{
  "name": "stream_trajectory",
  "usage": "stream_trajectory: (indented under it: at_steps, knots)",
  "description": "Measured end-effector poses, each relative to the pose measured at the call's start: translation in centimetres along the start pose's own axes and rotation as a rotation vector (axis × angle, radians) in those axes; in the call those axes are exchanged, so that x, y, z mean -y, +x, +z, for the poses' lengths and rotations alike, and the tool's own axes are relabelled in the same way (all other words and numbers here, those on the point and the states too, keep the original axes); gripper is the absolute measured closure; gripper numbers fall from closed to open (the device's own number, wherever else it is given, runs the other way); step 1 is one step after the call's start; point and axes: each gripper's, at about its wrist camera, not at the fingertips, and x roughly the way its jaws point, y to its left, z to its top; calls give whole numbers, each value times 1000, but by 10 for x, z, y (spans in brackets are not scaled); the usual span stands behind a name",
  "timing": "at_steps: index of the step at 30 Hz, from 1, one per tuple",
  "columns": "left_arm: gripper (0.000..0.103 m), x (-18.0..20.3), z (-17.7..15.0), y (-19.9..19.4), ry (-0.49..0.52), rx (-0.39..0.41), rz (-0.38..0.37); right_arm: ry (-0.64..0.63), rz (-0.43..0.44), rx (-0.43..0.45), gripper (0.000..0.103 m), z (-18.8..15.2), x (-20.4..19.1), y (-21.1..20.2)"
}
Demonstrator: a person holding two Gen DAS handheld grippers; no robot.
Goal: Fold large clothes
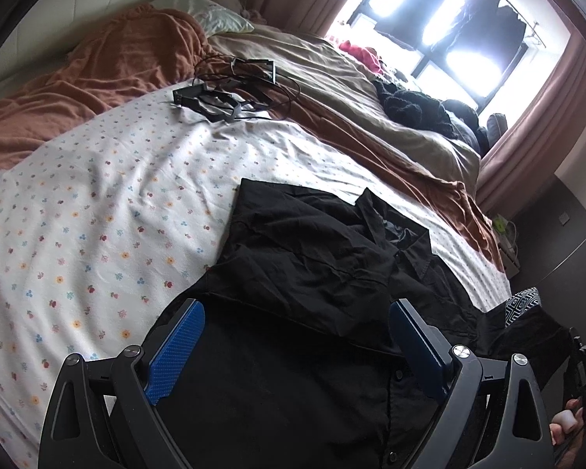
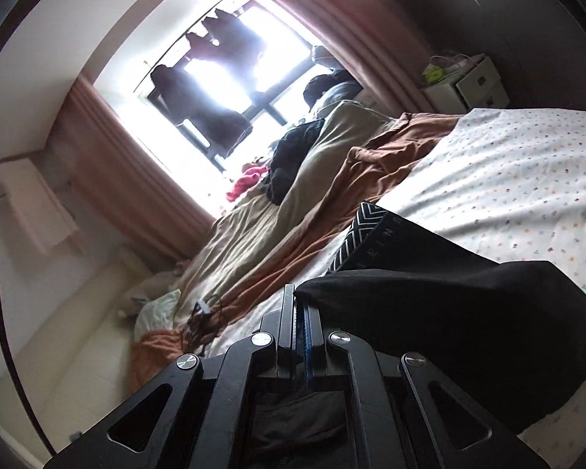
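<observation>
A black button shirt [image 1: 301, 258] lies crumpled on the flowered sheet [image 1: 97, 211]. My left gripper [image 1: 297, 336] hovers just over its lower part. It is open, with its blue pads [image 1: 175, 351] wide apart and nothing pinched between them. My right gripper [image 2: 299, 301] is raised above the bed and shut on the edge of a black cloth [image 2: 449, 312], which hangs from its tips to the right. Behind that cloth shows a black-and-white chevron band [image 2: 361, 230] with letters on it, also seen as a chevron band [image 1: 523, 301] beside the shirt. I cannot tell whether the held cloth belongs to the shirt.
Rust and beige blankets [image 1: 371, 117] lie bunched along the window side, with dark clothes [image 1: 414, 109] on them. Cables and a small black device [image 1: 230, 93] rest near the pillow [image 1: 215, 15]. A white bedside cabinet [image 2: 468, 86] stands by the curtain. A person's fingers [image 1: 564, 422] show at the right edge.
</observation>
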Motion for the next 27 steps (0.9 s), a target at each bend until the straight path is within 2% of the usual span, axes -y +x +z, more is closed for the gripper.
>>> stream_trajectory:
  at_steps: [8, 12, 13, 14, 15, 16, 17, 21, 23, 27]
  knots:
    - [7, -18, 6, -7, -57, 8, -23, -113, -9, -147, 99, -42, -32, 51]
    - [7, -22, 7, -8, -75, 8, -29, -112, -73, -318, 96, -86, -25, 89]
    - [7, -22, 7, -8, -78, 6, -33, -86, -117, -381, 92, -98, -17, 101]
    - [7, -22, 7, -8, -78, 4, -36, -48, -133, -451, 80, -110, -8, 111]
    - [7, -21, 7, -8, -76, 3, -36, -12, -128, -498, 73, -121, 2, 114]
    - [7, -21, 6, -9, -74, 3, -37, 19, -128, -529, 60, -128, 8, 115]
    - [7, -21, 6, -10, -72, 4, -39, 37, -141, -542, 50, -132, 13, 113]
    - [7, -20, 6, -11, -72, 6, -39, 85, -155, -518, 42, -122, 25, 90]
    - [7, -20, 6, -11, -72, 5, -40, 144, -165, -485, 34, -113, 30, 76]
    - [7, -20, 6, -11, -69, 5, -40, 272, -205, -441, 34, -103, 53, 54]
